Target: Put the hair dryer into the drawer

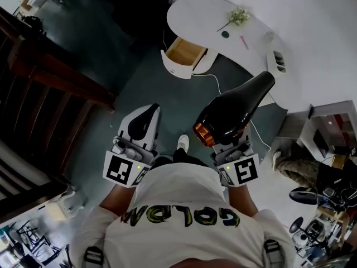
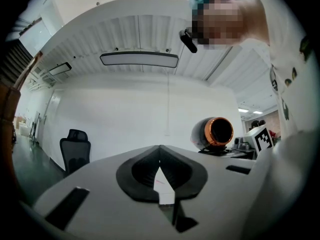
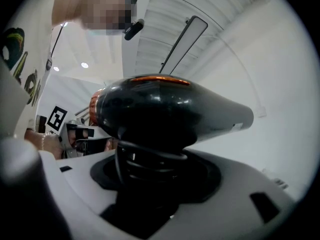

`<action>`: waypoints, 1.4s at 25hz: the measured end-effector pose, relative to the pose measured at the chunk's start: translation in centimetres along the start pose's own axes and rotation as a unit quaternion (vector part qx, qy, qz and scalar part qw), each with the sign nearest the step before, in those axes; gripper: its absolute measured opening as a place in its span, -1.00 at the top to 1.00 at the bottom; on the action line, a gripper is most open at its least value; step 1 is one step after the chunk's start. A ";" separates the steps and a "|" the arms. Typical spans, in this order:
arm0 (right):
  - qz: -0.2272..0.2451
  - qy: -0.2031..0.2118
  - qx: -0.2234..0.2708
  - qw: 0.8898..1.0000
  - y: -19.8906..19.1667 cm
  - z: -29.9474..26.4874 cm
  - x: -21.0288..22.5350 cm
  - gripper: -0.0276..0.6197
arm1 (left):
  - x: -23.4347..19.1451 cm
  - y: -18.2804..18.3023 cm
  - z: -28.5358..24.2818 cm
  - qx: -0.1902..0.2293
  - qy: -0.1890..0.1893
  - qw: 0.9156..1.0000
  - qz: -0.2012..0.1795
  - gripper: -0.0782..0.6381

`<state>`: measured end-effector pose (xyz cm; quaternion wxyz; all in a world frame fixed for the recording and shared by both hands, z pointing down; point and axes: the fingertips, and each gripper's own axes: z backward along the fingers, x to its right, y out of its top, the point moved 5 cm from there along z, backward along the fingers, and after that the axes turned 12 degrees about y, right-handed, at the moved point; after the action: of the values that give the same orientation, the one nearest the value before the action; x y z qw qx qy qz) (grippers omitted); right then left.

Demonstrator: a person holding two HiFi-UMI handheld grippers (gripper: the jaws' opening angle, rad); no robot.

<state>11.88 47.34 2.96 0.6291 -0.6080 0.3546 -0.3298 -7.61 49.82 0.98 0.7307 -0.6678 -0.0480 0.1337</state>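
Observation:
A black hair dryer [image 1: 234, 110] with an orange ring round its back end stands upright in my right gripper [image 1: 236, 149], which is shut on its handle. In the right gripper view the dryer [image 3: 170, 114] fills the middle and its handle sinks between the jaws of the right gripper [image 3: 150, 176]. My left gripper [image 1: 145, 119] is beside it on the left, shut and holding nothing. In the left gripper view the left gripper [image 2: 160, 151] shows its tips meeting, with the dryer [image 2: 216, 132] off to the right. The open wooden-lined drawer [image 1: 184, 53] sticks out from under a white round table [image 1: 206, 10] ahead.
A flower sprig [image 1: 239, 17] and small items lie on the table. A white cord [image 1: 220, 85] runs over the dark floor below the drawer. A dark wooden railing [image 1: 50, 88] is at the left, an office chair [image 2: 74, 146] is further off, and cluttered shelves [image 1: 329, 138] are at the right.

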 end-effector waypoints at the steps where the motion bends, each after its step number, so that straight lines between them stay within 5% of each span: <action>1: 0.000 0.001 -0.001 1.000 -0.1 -0.3 1.1 0.06 | -0.1 -0.1 -1.0 0.000 0.003 1.000 -0.001 0.75; 17: -0.005 -0.003 -0.013 1.000 -1.6 -7.9 9.4 0.06 | -4.6 -1.5 -12.3 -0.004 -0.016 1.000 0.001 0.75; 35: -0.007 -0.032 -0.034 0.999 -2.9 -31.3 21.8 0.06 | -23.3 -1.8 -32.3 -0.003 -0.055 0.998 0.015 0.75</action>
<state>-3.00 12.15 4.56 0.6169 -0.6418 0.3411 -0.3021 -21.68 12.56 1.98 0.7227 -0.6623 -0.0789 0.1811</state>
